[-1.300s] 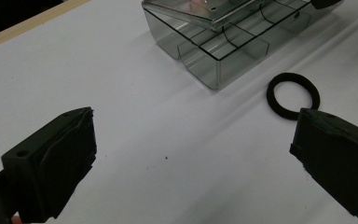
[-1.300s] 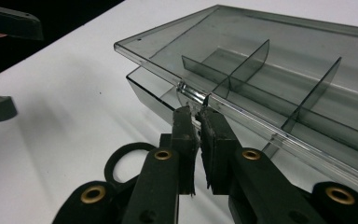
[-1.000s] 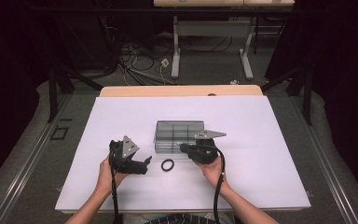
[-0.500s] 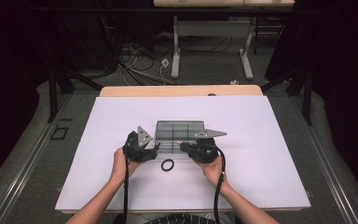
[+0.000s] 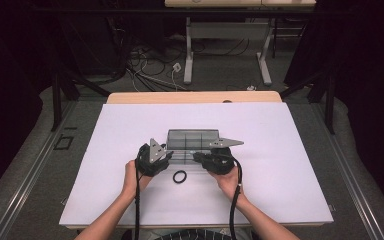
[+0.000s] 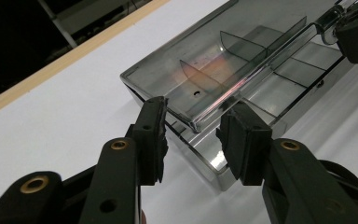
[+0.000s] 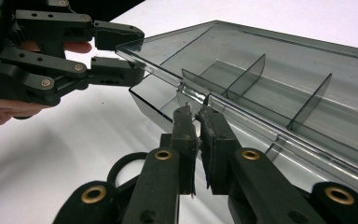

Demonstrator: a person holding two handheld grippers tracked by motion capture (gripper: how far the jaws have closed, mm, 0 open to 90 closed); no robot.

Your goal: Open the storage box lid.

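White table (image 5: 290, 150): organizer box (image 5: 192, 137) lies crosswise.

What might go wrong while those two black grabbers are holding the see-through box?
1. The right gripper pinches only the thin edge of the lid on the smoky clear plastic divided box, so the lid might slip free.
2. The left gripper has just been closing around the lid's corner; whether it grips yet is unclear, so the lid could twist.
3. The small black ring lies between the hands and could be knocked.
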